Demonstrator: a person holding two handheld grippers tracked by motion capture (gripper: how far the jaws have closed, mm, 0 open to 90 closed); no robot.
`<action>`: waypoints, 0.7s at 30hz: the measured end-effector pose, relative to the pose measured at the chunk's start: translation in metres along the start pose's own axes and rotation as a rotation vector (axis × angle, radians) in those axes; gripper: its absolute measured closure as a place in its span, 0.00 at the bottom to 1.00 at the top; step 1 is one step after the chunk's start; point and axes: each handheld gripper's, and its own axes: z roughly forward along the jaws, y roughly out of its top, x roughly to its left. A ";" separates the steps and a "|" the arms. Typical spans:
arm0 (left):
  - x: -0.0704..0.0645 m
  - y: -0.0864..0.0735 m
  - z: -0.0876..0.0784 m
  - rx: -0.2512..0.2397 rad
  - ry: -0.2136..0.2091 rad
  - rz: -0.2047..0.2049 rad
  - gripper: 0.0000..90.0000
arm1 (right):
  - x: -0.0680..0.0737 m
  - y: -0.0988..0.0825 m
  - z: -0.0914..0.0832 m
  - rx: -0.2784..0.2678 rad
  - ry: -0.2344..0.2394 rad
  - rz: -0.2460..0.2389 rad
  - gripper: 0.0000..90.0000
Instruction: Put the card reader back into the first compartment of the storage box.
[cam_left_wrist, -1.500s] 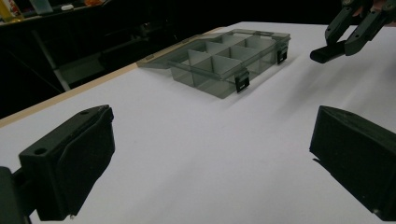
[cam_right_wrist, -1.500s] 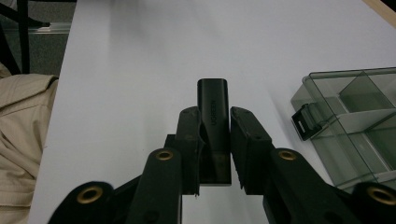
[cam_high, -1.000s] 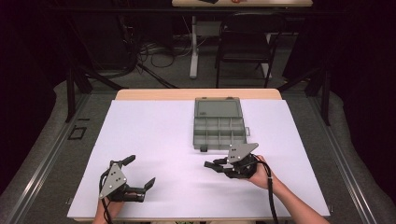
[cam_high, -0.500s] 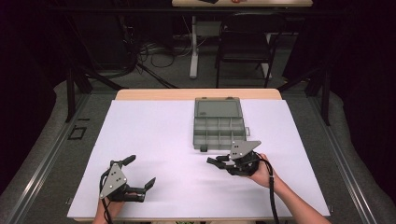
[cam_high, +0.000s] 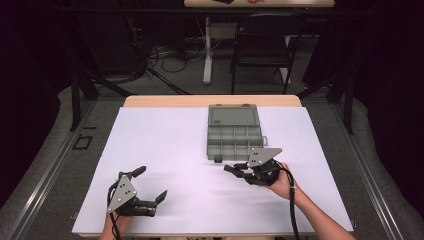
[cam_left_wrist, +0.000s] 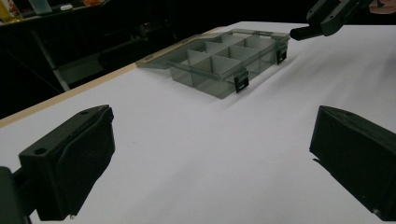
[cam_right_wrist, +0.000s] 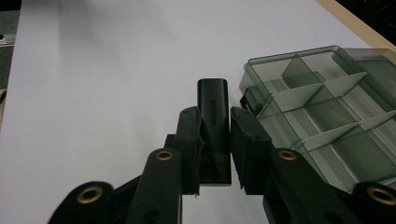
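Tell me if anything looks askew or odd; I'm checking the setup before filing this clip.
Nothing stands out. The organizer box lies open and square on the white sheet, its compartments bare. The right claw holds a small black adapter beside it; the left claw is open.

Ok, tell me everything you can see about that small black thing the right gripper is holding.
The small black block is a slim, matte, plastic-looking piece with rounded corners at its far end and grey lettering along its top face. It lies lengthwise between the jaws of the right gripper, which is shut on its sides, with the far end sticking out beyond the fingertips. It sits just above the white table cover, close beside the near corner of the open smoky compartment box. Whether it touches the box is unclear.
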 end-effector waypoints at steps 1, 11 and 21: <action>0.000 0.000 0.000 -0.002 0.000 -0.001 0.00 | 0.000 0.000 0.000 0.001 -0.004 0.001 0.82; -0.001 0.001 -0.001 -0.002 0.002 0.007 0.00 | -0.003 0.003 -0.003 0.006 -0.039 0.018 0.82; -0.001 0.000 0.000 -0.004 0.000 0.004 0.00 | -0.009 0.007 -0.006 0.006 -0.071 0.040 0.82</action>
